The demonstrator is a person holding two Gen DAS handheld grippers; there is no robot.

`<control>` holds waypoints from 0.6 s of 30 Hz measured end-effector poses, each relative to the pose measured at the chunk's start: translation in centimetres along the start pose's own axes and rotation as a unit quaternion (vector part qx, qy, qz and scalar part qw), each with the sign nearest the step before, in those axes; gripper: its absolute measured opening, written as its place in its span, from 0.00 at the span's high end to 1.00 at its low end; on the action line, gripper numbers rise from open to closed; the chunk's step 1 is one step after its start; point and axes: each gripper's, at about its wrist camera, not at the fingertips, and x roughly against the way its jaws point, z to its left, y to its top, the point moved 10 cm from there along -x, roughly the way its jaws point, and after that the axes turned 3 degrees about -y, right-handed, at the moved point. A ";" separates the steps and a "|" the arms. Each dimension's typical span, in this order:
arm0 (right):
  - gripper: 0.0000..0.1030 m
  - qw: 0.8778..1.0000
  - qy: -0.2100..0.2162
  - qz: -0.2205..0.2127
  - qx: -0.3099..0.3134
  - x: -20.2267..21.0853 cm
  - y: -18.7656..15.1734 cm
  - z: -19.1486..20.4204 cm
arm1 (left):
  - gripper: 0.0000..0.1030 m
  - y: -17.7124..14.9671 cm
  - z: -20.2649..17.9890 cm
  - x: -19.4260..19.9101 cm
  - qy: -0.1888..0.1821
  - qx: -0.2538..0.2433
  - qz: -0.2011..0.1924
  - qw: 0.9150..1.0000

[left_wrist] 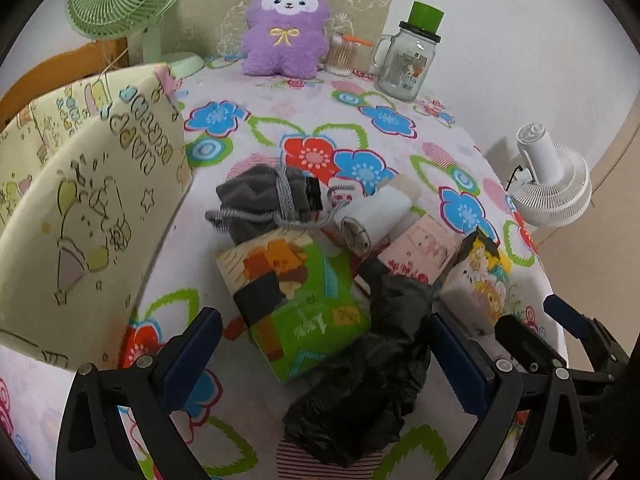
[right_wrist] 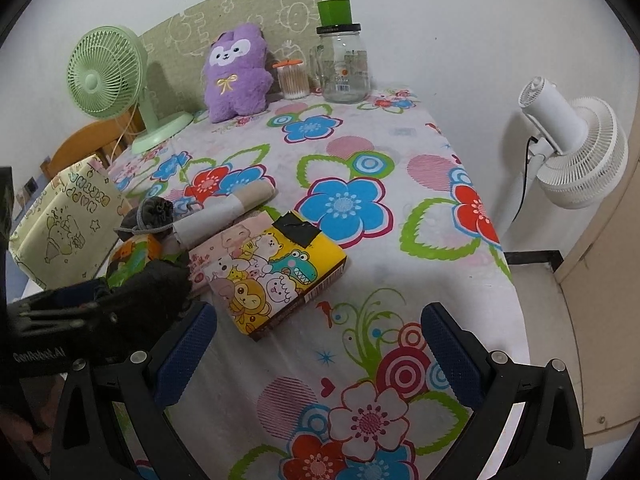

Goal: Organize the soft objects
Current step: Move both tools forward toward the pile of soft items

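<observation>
A heap of soft things lies mid-table: a grey drawstring pouch, a rolled white cloth, a green tissue pack, a pink pack, a yellow cartoon pack and a crumpled black plastic bag. My left gripper is open, its fingers either side of the black bag and the green pack's near end. Open too, my right gripper hangs over bare tablecloth just right of the yellow pack. A cream cartoon fabric box stands at the left. The purple plush sits at the back.
At the back stand a green desk fan, a glass jar with a green lid and a cotton swab tub. A white fan stands off the table's right edge. A wooden chair back shows at the left.
</observation>
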 end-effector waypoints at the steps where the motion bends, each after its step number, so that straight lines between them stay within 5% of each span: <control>1: 0.00 1.000 -0.001 0.000 -0.001 0.0 0.0 -0.1 | 0.00 0.1 -0.1 -0.1 0.000 -0.002 0.001 1.000; 18: 0.00 0.999 -0.003 0.006 -0.037 -0.3 -0.5 -2.2 | 0.07 -2.0 -3.2 0.2 -0.032 -0.050 0.033 0.998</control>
